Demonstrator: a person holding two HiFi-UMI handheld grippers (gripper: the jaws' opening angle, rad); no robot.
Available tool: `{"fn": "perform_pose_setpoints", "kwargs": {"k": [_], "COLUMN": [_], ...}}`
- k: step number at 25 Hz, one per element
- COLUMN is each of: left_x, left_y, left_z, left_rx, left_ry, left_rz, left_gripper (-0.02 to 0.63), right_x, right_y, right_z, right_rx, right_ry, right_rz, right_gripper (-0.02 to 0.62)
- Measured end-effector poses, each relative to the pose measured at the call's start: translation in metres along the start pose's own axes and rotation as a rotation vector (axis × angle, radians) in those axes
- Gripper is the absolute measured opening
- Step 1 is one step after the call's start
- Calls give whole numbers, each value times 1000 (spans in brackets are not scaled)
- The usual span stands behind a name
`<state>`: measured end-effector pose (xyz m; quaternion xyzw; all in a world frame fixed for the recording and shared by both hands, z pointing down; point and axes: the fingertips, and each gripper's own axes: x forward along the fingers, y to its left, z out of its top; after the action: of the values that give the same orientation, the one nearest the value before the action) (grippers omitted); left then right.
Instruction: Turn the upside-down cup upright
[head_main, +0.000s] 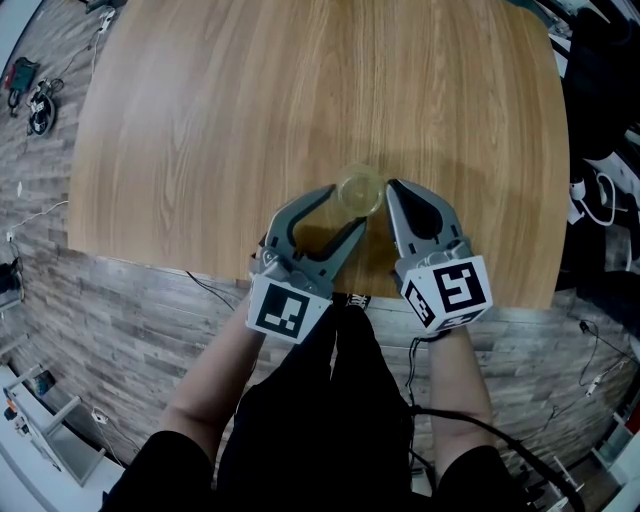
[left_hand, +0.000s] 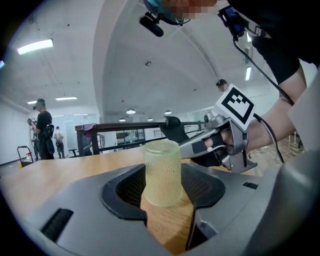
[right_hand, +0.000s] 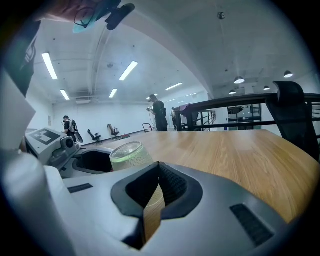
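The small see-through yellowish cup with a bumpy skin (left_hand: 162, 172) stands upside down on the round brown wooden table (head_main: 200, 120), near the edge by the person. It sits between the two jaws of the left gripper (head_main: 345, 207), which are apart and do not press on it. The right gripper (head_main: 393, 192) is closed with nothing in it, just beside the cup. The cup looks small, light and hard, maybe glass, so it could break if it falls. The bumps should stop it from slipping. I think the best place to squeeze is the middle of its sides, gently.
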<state>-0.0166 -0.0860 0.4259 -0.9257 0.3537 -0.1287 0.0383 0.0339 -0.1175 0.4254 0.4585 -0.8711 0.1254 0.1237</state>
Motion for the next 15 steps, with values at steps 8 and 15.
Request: {"fn": "perform_pose_setpoints", "kwargs": {"k": [8, 15], "left_x": [4, 5], "left_y": [-4, -5], "left_z": [-7, -12], "left_rx": [-25, -77], "left_ry": [21, 47], "left_rz": [-17, -38], "left_gripper": [229, 227], "right_x": [0, 0], "right_y": [-3, -2], "right_z": [-13, -18], "right_rx": [28, 39], "right_ry": [36, 45], "right_rz": [-7, -8], "right_gripper": [14, 14]}}
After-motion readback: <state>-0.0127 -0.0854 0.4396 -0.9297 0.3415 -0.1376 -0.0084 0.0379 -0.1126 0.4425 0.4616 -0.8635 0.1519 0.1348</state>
